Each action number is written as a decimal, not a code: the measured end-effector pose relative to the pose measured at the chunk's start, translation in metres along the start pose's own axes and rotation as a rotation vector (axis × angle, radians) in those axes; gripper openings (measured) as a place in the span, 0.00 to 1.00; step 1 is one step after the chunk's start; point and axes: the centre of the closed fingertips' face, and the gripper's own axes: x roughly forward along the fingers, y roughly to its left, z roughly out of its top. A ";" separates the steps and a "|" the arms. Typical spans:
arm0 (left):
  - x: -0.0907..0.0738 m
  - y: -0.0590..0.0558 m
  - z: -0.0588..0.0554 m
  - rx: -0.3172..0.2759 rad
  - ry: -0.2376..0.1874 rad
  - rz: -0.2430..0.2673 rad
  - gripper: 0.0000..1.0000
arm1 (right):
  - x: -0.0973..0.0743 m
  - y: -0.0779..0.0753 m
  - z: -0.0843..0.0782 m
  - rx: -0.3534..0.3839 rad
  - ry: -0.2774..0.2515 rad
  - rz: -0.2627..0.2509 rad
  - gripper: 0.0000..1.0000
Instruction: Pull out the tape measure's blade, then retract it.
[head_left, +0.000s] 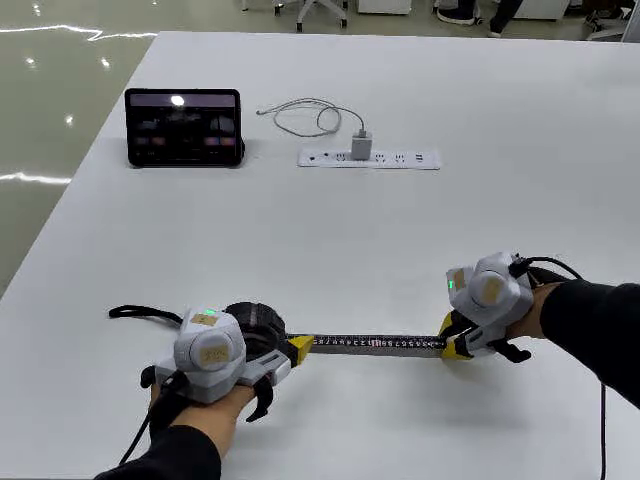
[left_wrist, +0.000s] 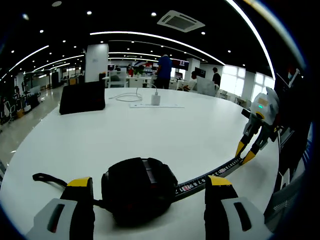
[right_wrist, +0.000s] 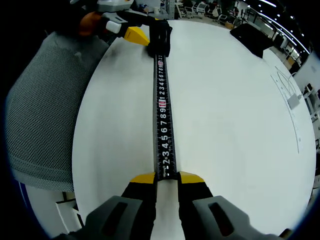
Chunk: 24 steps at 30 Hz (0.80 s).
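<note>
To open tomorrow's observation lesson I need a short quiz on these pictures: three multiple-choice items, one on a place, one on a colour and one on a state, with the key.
1. Where is the tape measure's black case?
A. Between the jaws of the left hand-held gripper
B. On the floor
C. On a shelf

2. What colour are the jaw tips of both hand-held grippers?
A. Red
B. Yellow
C. Blue

3. In what state is the blade?
A. Fully wound in
B. Drawn out, its end pinched by the right hand-held gripper
C. Snapped in two

Key:
1 A: the left gripper view shows the case between its own two jaws.
2 B: both gripper views show yellow tips.
3 B: the numbered blade runs flat along the white table from the case to the closed jaws.
</note>
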 end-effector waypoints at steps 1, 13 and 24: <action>0.000 0.003 0.000 -0.014 0.002 0.012 0.88 | 0.000 0.000 0.000 0.003 0.007 0.002 0.11; 0.005 0.029 0.000 -0.020 0.030 0.110 0.83 | 0.001 -0.001 0.000 0.065 0.034 -0.003 0.11; 0.011 0.026 -0.002 -0.063 0.037 0.133 0.80 | 0.001 -0.001 -0.001 0.084 0.001 -0.028 0.11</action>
